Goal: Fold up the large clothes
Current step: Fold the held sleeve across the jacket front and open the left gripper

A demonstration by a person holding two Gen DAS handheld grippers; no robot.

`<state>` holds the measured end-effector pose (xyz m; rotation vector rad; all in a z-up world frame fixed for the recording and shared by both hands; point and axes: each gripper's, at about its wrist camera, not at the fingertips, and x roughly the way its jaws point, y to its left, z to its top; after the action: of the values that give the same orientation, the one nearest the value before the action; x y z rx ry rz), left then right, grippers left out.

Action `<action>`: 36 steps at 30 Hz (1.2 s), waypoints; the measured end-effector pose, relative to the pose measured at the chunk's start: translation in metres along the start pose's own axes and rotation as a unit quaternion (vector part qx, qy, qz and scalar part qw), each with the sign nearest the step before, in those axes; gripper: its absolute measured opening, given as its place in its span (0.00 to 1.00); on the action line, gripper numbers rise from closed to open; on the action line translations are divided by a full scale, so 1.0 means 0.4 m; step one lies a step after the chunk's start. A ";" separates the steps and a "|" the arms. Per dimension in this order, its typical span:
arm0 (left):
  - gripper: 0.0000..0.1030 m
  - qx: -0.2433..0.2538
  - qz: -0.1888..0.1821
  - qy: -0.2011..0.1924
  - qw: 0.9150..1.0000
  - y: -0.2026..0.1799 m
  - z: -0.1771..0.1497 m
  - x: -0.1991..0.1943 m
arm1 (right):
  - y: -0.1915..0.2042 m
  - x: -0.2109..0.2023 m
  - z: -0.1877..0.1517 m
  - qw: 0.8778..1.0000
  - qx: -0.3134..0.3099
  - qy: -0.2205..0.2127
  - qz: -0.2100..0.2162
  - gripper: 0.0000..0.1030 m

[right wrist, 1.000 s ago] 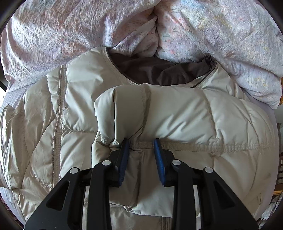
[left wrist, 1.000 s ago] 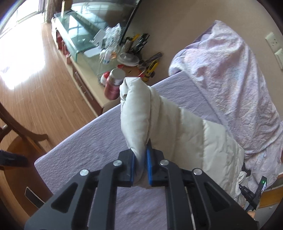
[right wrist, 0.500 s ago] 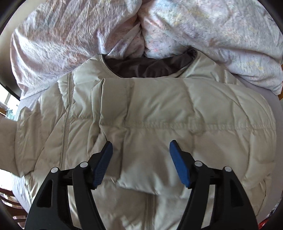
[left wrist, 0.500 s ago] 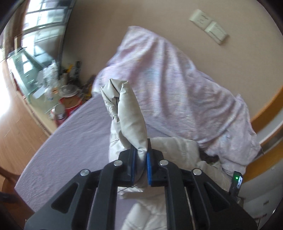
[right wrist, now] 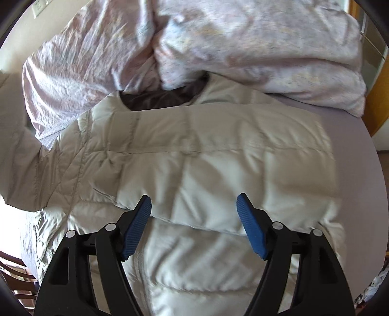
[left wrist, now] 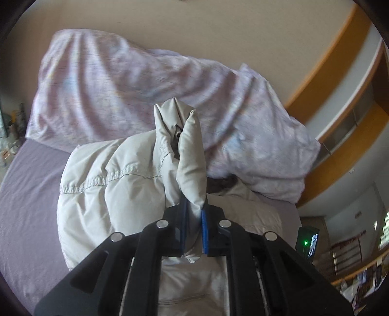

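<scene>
Swinging inward since before, left tongs (left wrist: 193, 233) are pinching the jacket (right wrist: 206, 170) sleeve; right tongs (right wrist: 194, 226) are hanging wide open, empty. Sleeve should be laid flat across the chest.

Place: a bedroom in a home.
Bed: a lilac sheet (left wrist: 26, 194) covers the mattress, near and left.
Bedding: a crumpled pale quilt (left wrist: 116, 80) is heaped at the far side, against a beige wall (left wrist: 218, 29).
Woodwork: orange wooden trim (left wrist: 325, 63) on the right.
Socket: a wall outlet (right wrist: 40, 8), far left.
</scene>
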<state>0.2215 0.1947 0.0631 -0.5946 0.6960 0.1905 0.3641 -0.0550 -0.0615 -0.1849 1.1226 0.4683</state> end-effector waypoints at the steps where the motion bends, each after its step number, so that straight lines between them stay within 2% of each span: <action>1: 0.10 0.009 -0.007 0.008 1.000 -0.036 -0.004 0.026 | -0.018 -0.008 -0.008 1.000 0.004 -0.001 -0.001 0.73; 6: 0.10 0.032 -0.021 0.046 0.998 -0.135 -0.038 0.118 | -0.092 -0.030 -0.054 1.000 0.026 -0.003 -0.013 0.73; 10: 0.10 0.042 -0.023 0.079 0.996 -0.176 -0.073 0.193 | -0.138 -0.035 -0.080 0.999 0.047 0.000 -0.015 0.73; 16: 0.10 0.040 -0.012 0.122 0.992 -0.181 -0.133 0.275 | -0.163 -0.042 -0.098 0.998 0.064 -0.003 -0.013 0.73; 23: 0.15 0.035 0.005 0.149 0.988 -0.164 -0.171 0.312 | -0.152 -0.040 -0.095 0.998 0.056 -0.002 -0.008 0.73; 26: 0.23 0.036 0.016 0.150 0.988 -0.154 -0.173 0.308 | -0.136 -0.040 -0.080 0.999 0.048 -0.003 -0.002 0.73; 28: 0.39 0.038 0.030 0.143 0.989 -0.144 -0.169 0.295 | -0.123 -0.042 -0.067 0.999 0.042 -0.006 0.003 0.73; 31: 0.48 0.044 0.051 0.130 0.989 -0.127 -0.161 0.275 | -0.100 -0.052 -0.043 0.999 0.033 -0.016 0.015 0.73; 33: 0.50 0.048 0.072 0.124 0.989 -0.106 -0.155 0.260 | -0.075 -0.060 -0.027 0.999 0.025 -0.027 0.031 0.67; 35: 0.52 0.047 0.091 0.119 0.988 -0.081 -0.150 0.246 | -0.047 -0.062 -0.012 0.998 0.015 -0.036 0.050 0.47; 36: 0.52 0.045 0.099 0.117 0.987 -0.067 -0.149 0.239 | -0.022 -0.057 -0.001 0.997 0.007 -0.034 0.063 0.43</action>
<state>0.2709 0.1359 -0.0237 -0.4642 0.9880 0.2748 0.3599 -0.0691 -0.0418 -0.0868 1.0751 0.5743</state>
